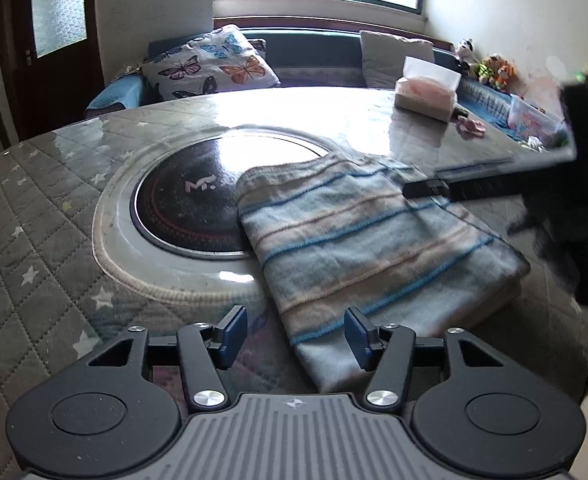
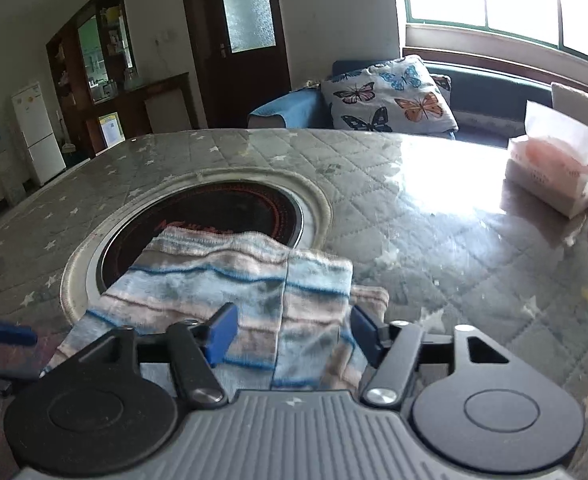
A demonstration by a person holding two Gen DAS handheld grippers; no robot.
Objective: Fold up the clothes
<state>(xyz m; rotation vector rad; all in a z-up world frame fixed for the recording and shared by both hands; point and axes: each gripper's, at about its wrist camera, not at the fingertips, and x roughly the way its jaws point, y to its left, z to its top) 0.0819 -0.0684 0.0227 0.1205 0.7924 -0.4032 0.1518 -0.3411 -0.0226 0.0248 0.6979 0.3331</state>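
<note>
The striped knit garment (image 1: 357, 236) lies already folded into a thick rectangle on the quilted table cover (image 1: 34, 240), its far end lapping over the rim of the round black induction hob (image 1: 190, 204) set in the middle of the table, its near end close to the table's near edge. From the right wrist view a lengthwise seam or fold line runs down the top layer, and a pinkish under-layer (image 2: 373, 300) pokes out at the right side, so the stack is not quite square.

The step in hand looks like the last tidy or a final fold. To do it well, I would grip the near corners low, catching all layers at once, and carry them toward the hob end together so the stripes stay lined up, then tuck the stray under-layer in; a shallow pinch would likely lift only the top sheet.

The left gripper (image 1: 295, 334) hovers low over the garment's near corner, fingers apart and holding nothing, pointing along the cloth toward the window. The right gripper (image 2: 290, 334) sits just above the garment's other side, fingers likewise spread with cloth below them, not clamped, aimed across the hob; from the left view it appears blurred at the cloth's far right corner
</note>
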